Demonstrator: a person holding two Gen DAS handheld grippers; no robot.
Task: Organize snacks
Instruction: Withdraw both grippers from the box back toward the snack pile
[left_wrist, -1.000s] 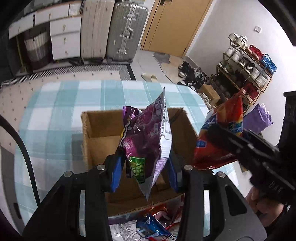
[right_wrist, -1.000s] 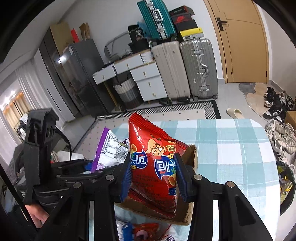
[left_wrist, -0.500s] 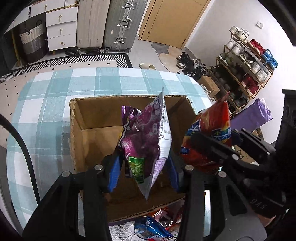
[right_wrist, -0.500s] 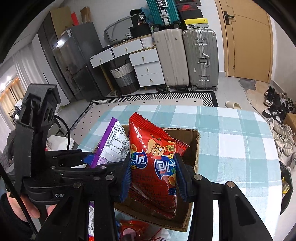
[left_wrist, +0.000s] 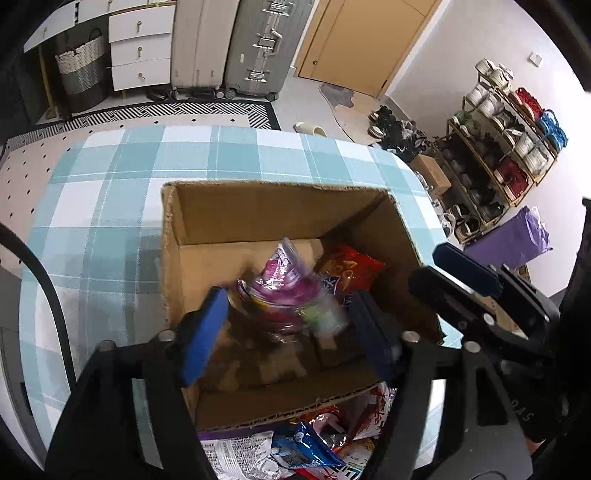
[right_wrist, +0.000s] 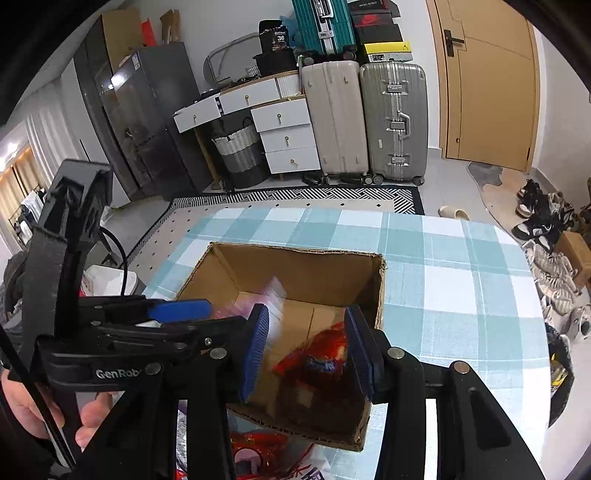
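An open cardboard box (left_wrist: 258, 214) stands on the checked tablecloth. My left gripper (left_wrist: 288, 299) hangs over its near side, jaws opening. A purple snack bag (left_wrist: 284, 291), blurred, drops between the blue pads without touching them. A red snack bag (left_wrist: 351, 269) lies inside the box toward its right wall. In the right wrist view my right gripper (right_wrist: 306, 312) is open over the box (right_wrist: 295, 269). The red bag (right_wrist: 317, 354) sits below its pads, loose and blurred. The right gripper (left_wrist: 454, 273) holds nothing in the left wrist view.
Several loose snack packets (left_wrist: 295, 450) lie in a pile on the table in front of the box. The teal checked cloth (left_wrist: 110, 206) stretches left of and beyond the box. A hand (right_wrist: 22, 410) holds the left gripper (right_wrist: 181, 309). Suitcases, drawers and a shoe rack stand beyond the table.
Both bags were clamped above the box; now both have left the pads and dropped inside. The left jaws have spread wide. Both grippers have sunk closer to the box.
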